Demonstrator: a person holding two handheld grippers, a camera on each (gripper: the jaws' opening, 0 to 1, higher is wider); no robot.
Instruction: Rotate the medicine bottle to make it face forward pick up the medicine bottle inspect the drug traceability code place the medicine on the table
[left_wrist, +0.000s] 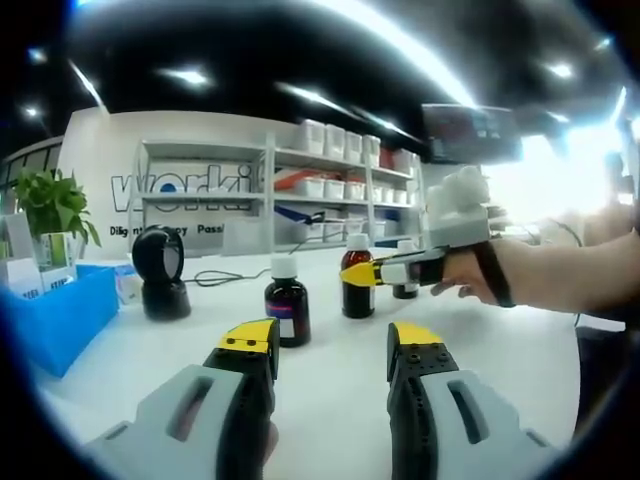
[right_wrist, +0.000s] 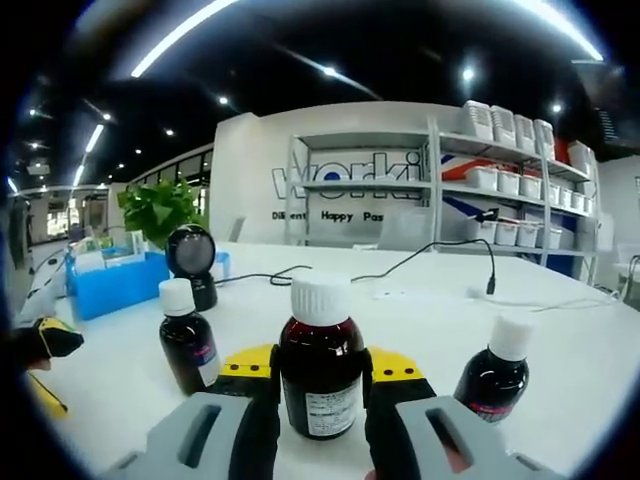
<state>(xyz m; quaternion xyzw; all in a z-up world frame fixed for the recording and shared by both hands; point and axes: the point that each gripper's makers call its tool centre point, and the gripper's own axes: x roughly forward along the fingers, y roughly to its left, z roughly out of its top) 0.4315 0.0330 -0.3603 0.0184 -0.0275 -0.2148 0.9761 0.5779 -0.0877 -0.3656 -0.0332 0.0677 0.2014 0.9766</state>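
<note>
A dark brown medicine bottle (right_wrist: 320, 385) with a white cap and a white label stands upright on the white table (right_wrist: 560, 330). My right gripper (right_wrist: 322, 365) is shut on it, one yellow-tipped jaw pressed against each side. In the left gripper view the same bottle (left_wrist: 357, 290) stands mid-table, and the right gripper (left_wrist: 366, 270) reaches in from the right, held by a hand. My left gripper (left_wrist: 332, 345) hovers low over the table, open with nothing between its jaws. Its yellow tip (right_wrist: 48, 342) shows at the left edge of the right gripper view.
Two more brown bottles flank the held one: one to its left (right_wrist: 188, 345) (left_wrist: 287, 310), one to its right (right_wrist: 495, 375) (left_wrist: 405, 280). A black scanner (right_wrist: 192, 262) (left_wrist: 162, 275), a blue bin (left_wrist: 60, 315) with a plant and white shelves (right_wrist: 500, 190) stand farther back. A black cable (right_wrist: 420, 262) lies across the table.
</note>
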